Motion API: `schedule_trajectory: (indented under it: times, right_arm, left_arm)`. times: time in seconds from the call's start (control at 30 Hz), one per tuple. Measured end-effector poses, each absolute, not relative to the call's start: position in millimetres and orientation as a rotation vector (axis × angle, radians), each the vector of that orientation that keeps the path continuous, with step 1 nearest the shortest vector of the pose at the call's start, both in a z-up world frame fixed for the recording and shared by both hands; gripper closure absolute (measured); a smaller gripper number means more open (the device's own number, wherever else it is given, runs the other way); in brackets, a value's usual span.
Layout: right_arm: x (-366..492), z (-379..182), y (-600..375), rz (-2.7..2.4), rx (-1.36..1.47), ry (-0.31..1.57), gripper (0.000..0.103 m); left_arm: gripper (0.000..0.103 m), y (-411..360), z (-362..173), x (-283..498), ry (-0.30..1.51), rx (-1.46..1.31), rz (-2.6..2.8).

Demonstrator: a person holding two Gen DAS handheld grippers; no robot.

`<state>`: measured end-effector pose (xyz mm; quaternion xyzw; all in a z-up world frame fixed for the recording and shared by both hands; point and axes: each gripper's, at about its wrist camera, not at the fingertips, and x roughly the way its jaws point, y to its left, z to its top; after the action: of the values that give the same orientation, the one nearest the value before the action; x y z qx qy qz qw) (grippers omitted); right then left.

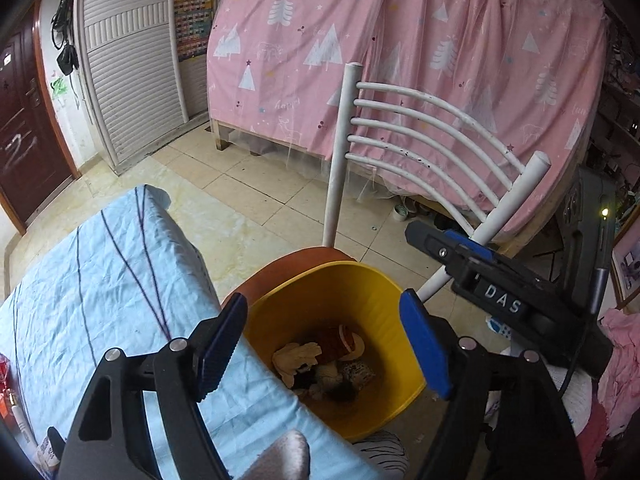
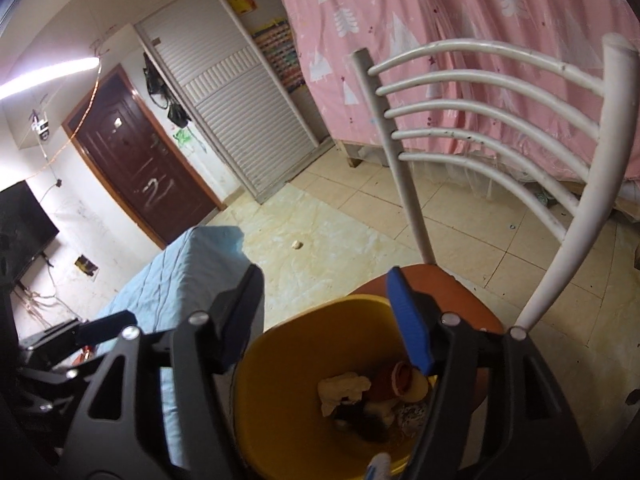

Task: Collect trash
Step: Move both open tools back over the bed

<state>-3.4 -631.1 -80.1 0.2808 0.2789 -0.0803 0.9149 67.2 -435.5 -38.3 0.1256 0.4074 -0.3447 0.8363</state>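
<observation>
A yellow bin (image 1: 360,276) stands on the orange seat (image 1: 280,276) of a chair, hard against a table with a light blue cloth (image 1: 100,280). Inside lie crumpled tissue (image 1: 298,356), a brown cup (image 1: 344,340) and dark scraps. My left gripper (image 1: 324,340) hangs open over the bin's mouth with nothing between its blue pads. My right gripper (image 2: 326,320) is open and empty too, above the same bin (image 2: 256,400) and its tissue (image 2: 344,386). In the left wrist view the right gripper (image 1: 444,240) shows at the bin's right side.
The chair's white barred back (image 1: 420,136) rises just behind the bin. A bed behind a pink curtain (image 1: 400,40) fills the far side. A small pale lump (image 2: 297,245) lies on the tiled floor. A dark door (image 2: 140,160) and a slatted wardrobe (image 2: 240,100) stand at the left.
</observation>
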Motion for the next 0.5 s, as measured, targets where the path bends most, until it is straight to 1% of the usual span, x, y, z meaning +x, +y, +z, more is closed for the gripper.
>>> schedule_trajectory:
  times: [0.2, 0.27, 0.33, 0.5]
  right_arm:
    - [-3, -72, -613, -0.132, 0.556, 0.571, 0.035]
    - [-3, -68, -602, -0.117, 0.536, 0.572, 0.030]
    - [-1, -65, -591, -0.104, 0.522, 0.576, 0.028]
    - [6, -61, -564, -0.067, 0.491, 0.593, 0.025]
  left_arm:
    - [0.034, -413, -24, 63, 0.836, 0.250, -0.713]
    - [0.034, -399, -17, 63, 0.823, 0.239, -0.700]
    - [0.033, -388, -11, 64, 0.813, 0.228, -0.688]
    - [0.031, -355, 0, 67, 0.789, 0.202, -0.656]
